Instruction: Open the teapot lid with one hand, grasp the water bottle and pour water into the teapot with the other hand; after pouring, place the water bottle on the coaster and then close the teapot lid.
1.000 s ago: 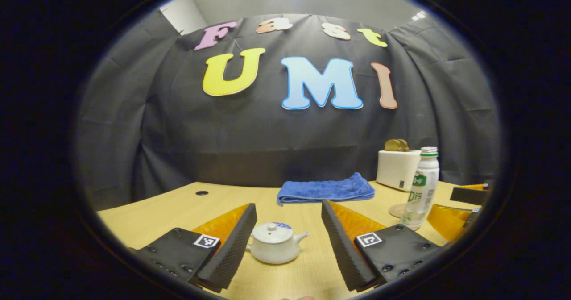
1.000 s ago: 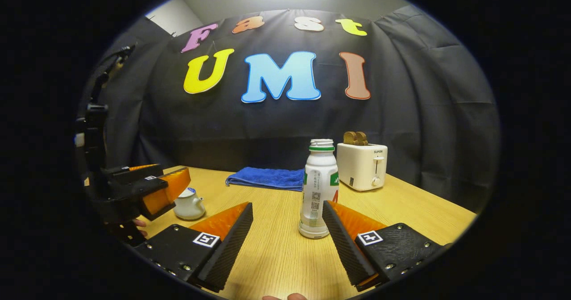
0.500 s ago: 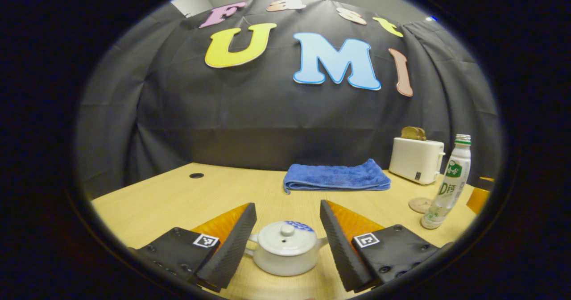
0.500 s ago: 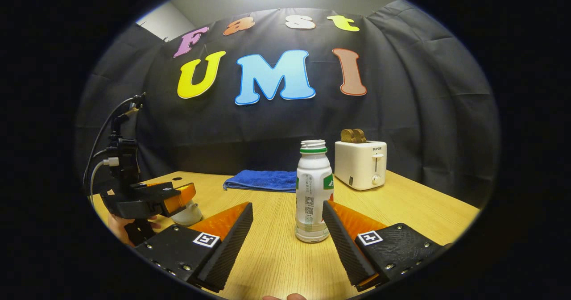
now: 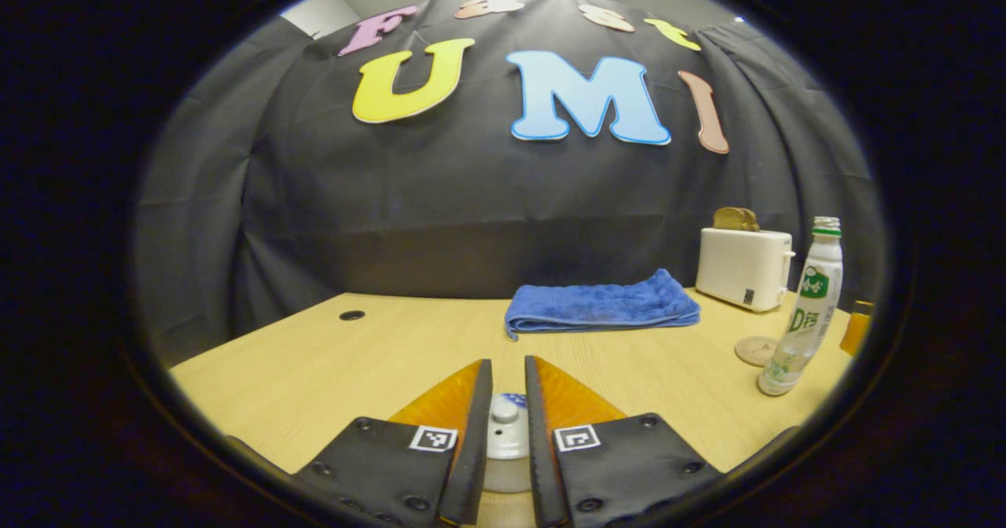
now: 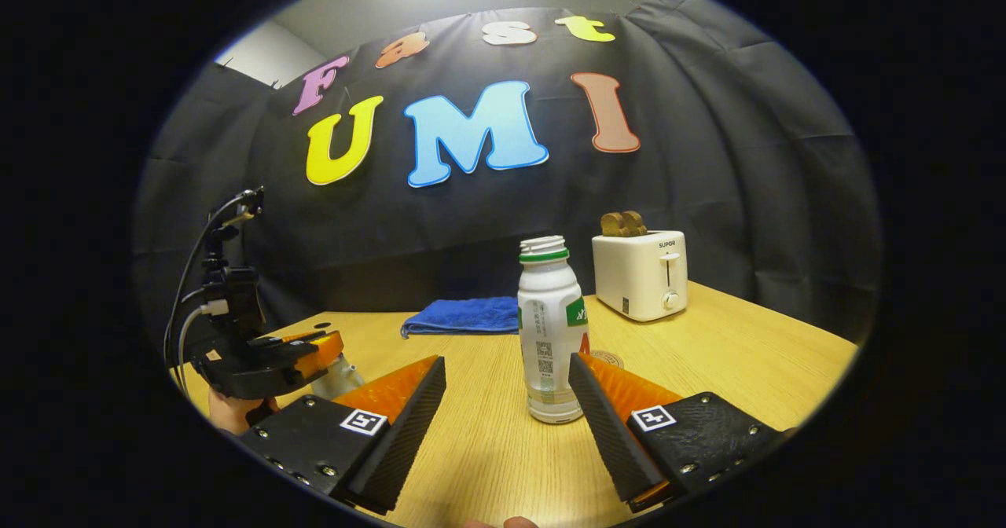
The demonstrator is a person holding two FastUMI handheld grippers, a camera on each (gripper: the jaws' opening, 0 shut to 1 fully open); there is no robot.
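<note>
Two Grippers Worked a Teapot and a Bottle

Both fingers of the left gripper had closed to a narrow gap around the knob of the teapot lid; the left gripper view showed the knob squeezed between them, though whether both pressed it could not be told for certain. The white teapot stood on the wooden table directly beneath that gripper. From the right gripper view, the left gripper hung over the teapot at the table's left edge, a hand below it. The right gripper stood wide open, its fingers spread on either side of the uncapped water bottle and not touching it. The bottle stood upright just beyond the fingertips. The round coaster lay just beside the bottle, toward the toaster. A folded blue towel lay farther back.
</note>
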